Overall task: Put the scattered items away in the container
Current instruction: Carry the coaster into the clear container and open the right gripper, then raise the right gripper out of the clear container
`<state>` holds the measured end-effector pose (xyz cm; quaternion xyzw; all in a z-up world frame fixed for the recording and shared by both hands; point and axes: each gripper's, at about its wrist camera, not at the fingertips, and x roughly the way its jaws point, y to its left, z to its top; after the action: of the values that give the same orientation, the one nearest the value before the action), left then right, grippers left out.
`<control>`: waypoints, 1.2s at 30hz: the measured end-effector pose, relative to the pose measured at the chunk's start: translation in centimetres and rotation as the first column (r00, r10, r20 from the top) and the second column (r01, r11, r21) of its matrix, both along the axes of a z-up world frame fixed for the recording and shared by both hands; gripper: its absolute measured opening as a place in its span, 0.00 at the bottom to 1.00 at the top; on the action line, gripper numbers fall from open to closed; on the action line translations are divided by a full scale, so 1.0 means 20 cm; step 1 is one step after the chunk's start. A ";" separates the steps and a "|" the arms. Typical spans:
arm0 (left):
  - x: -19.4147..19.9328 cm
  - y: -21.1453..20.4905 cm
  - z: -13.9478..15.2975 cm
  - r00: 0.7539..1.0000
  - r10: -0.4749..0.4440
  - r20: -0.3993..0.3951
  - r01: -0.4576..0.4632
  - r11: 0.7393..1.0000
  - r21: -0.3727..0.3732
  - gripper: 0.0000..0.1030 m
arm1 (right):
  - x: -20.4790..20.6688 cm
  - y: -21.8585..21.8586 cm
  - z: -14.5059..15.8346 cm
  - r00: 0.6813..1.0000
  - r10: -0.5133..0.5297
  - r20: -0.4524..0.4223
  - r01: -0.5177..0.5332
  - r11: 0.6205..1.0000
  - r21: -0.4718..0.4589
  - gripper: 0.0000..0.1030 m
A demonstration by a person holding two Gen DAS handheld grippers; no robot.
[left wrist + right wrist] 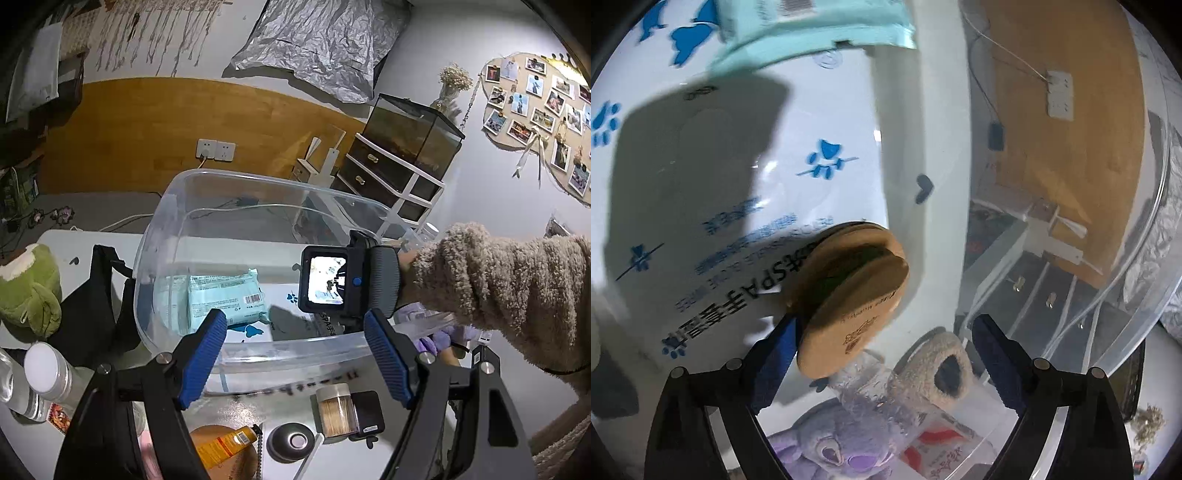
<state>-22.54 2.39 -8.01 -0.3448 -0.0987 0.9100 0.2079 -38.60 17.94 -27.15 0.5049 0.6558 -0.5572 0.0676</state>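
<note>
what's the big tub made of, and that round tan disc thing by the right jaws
Tub: clear glossy plastic, it seems; the wall socket and drawers show through its walls. Round disc: matte tan, probably wood or cork, two thick rounds with a groove between and faint printed marks.
</note>
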 end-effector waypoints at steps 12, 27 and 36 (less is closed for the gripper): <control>0.03 0.01 0.03 1.000 -0.005 -0.004 0.006 1.000 0.016 0.75 | -0.08 0.16 0.66 0.962 -0.253 0.100 0.270 0.847 -0.459 0.90; 0.17 0.10 0.15 0.999 0.007 -0.054 -0.007 1.000 -0.014 0.95 | 0.40 0.62 1.45 0.794 -0.600 -0.100 0.081 0.267 -0.960 1.00; 0.28 0.17 0.21 0.997 0.010 -0.073 -0.012 0.999 -0.033 0.97 | 0.87 0.73 1.49 0.706 -0.704 -0.075 -0.050 0.055 -0.997 1.00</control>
<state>-16.89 5.74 -3.82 -0.3142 -0.0776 0.9247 0.2005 -21.18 32.48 2.72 0.2895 -0.0265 -0.9560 0.0389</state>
